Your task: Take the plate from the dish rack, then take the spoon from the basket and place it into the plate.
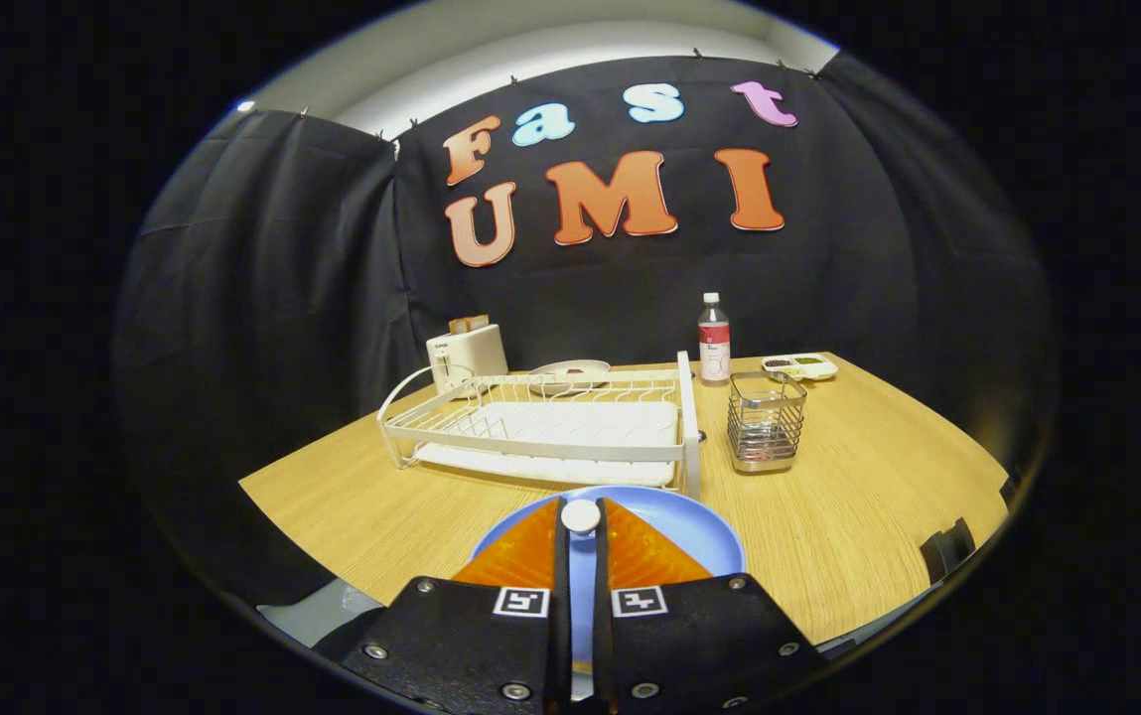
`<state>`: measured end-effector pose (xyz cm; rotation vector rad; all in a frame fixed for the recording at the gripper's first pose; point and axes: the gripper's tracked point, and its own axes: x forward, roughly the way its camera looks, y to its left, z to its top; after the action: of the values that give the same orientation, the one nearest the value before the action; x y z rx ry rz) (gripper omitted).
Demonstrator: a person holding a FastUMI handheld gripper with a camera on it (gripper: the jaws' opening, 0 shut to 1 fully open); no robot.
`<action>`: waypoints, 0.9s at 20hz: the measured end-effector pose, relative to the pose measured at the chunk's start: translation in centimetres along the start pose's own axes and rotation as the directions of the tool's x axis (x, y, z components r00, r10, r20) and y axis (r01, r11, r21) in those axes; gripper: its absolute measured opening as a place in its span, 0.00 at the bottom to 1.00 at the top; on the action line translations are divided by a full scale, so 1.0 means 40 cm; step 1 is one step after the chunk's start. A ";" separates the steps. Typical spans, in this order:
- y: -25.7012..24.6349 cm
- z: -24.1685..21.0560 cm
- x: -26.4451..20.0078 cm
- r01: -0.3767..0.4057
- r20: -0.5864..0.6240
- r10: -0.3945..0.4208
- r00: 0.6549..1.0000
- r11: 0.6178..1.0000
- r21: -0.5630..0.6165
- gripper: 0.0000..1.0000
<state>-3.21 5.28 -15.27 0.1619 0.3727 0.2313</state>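
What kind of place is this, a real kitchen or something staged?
Likely a staged kitchen corner in a recording booth: a white wire dish rack, a white toaster and a metal wire basket sit on a wooden table against black cloth. The claw grips a white spoon handle above a blue plate.

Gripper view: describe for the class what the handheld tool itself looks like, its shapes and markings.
The tool has two black, blocky housing halves, each studded with silver screws and carrying one square black-and-white coded marker. From them two wedge-shaped, ribbed fingers taper forward, closed on a small white round piece above the round blue plate.
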 end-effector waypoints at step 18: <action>-0.060 0.210 -0.091 0.125 0.159 -0.121 0.980 0.992 -0.016 0.56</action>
<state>-2.87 1.09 -6.78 0.1304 0.2215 0.1003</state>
